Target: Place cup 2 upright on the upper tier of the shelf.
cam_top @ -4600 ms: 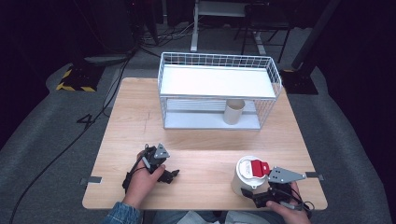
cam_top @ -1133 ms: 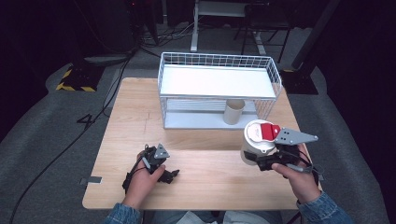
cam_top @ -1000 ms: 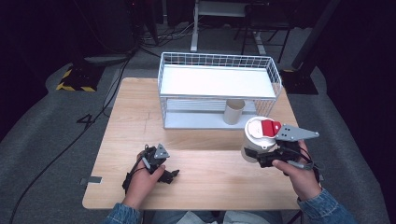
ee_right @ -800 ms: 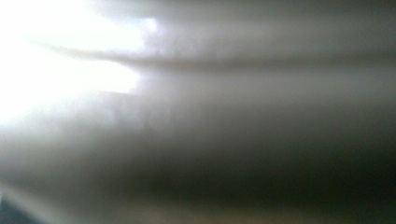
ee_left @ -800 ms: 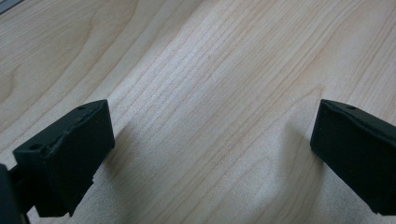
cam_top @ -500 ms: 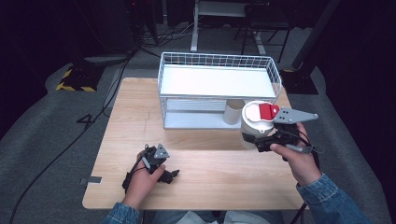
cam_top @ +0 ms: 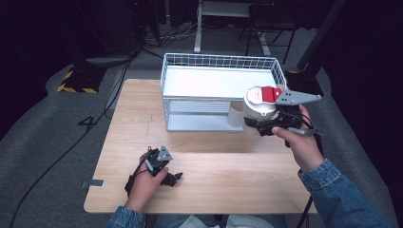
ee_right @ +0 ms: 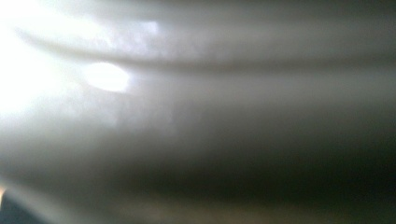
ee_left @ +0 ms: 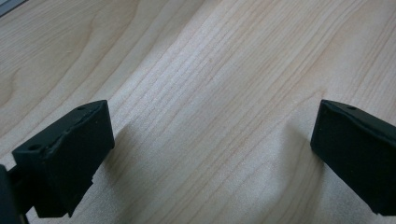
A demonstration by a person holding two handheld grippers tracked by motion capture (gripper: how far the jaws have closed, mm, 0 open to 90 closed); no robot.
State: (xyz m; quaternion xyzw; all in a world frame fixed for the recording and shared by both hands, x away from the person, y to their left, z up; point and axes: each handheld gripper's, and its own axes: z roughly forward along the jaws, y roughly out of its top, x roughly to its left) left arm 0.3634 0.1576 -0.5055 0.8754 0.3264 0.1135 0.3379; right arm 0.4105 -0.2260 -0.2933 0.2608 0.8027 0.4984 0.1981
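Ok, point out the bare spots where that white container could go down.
The rack's top shelf is bare. So is the table left of the rack, and between the left gripper and the right edge. The lower shelf is tight around the beige cup.

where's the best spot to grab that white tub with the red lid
Grip the white tub round its smooth side wall, below the red lid, coming in level from the person's side, as the right gripper does now. The wall is round and upright.
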